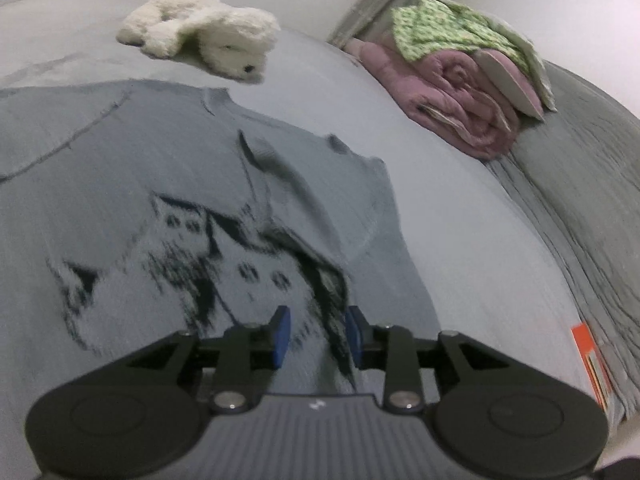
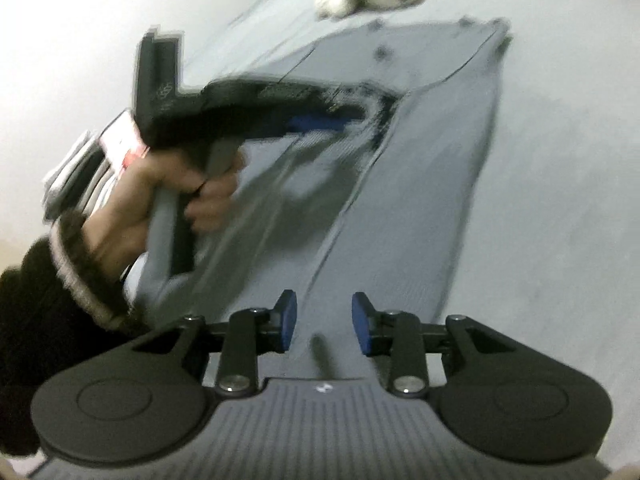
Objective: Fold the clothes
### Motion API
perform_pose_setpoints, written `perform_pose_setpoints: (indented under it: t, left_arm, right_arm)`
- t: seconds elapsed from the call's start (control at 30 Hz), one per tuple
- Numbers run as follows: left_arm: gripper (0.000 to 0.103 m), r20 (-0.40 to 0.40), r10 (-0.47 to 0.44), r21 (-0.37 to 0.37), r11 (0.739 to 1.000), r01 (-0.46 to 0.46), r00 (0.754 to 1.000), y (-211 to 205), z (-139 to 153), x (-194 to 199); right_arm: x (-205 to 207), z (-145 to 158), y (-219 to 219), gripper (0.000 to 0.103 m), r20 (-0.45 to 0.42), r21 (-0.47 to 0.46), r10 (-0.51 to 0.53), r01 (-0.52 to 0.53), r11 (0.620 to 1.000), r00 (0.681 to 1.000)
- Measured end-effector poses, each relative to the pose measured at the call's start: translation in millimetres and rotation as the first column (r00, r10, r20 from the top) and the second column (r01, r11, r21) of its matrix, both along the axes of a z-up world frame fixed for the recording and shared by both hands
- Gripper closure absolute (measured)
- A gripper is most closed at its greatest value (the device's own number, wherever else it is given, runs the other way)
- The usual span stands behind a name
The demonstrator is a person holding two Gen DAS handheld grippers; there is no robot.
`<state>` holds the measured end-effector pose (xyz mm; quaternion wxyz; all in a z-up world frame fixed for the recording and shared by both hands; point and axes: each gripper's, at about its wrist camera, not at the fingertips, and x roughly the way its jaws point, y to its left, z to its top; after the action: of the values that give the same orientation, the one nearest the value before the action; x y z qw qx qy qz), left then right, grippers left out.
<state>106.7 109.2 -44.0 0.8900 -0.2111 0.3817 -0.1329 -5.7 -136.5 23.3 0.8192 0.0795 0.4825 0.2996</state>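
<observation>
Right now my left gripper (image 1: 316, 334) has its blue pads parted with nothing between them; only the grey sweater (image 1: 192, 208) shows through the gap, lying below. My right gripper (image 2: 324, 326) is the same: jaws apart, empty, above the cloth. I judge both have let go of a fold, since neither pad presses on fabric.

From the right wrist view I see the left gripper (image 2: 320, 122) from the side, held by a hand (image 2: 176, 196) in a dark fuzzy sleeve (image 2: 44, 300), poised over the sweater's (image 2: 400, 200) dark printed panel. The garment lies flat on the grey bed (image 1: 460, 216), with one long panel turned over along a diagonal edge, which suits a lengthwise fold.

Further out, a white plush toy (image 1: 204, 32) lies beyond the neckline, and a rolled pink quilt (image 1: 452, 96) with green patterned cloth (image 1: 448, 28) on top rests near the bed's far edge, both well apart from the work.

Motion blur smears the print, so I cannot tell its design. The sweater's near hem is hidden under both grippers, and its left side is cut off by the left wrist view.
</observation>
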Motion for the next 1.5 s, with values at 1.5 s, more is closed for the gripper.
perform_pose_setpoints:
  t: [1.5]
  left_arm:
    - [0.066,0.042,0.032,0.054,0.998,-0.034,0.999,46,-13,98]
  right_arm:
    - [236,-45,-66,0.064,0.153,0.117,-0.361,0.346,0.931,0.920]
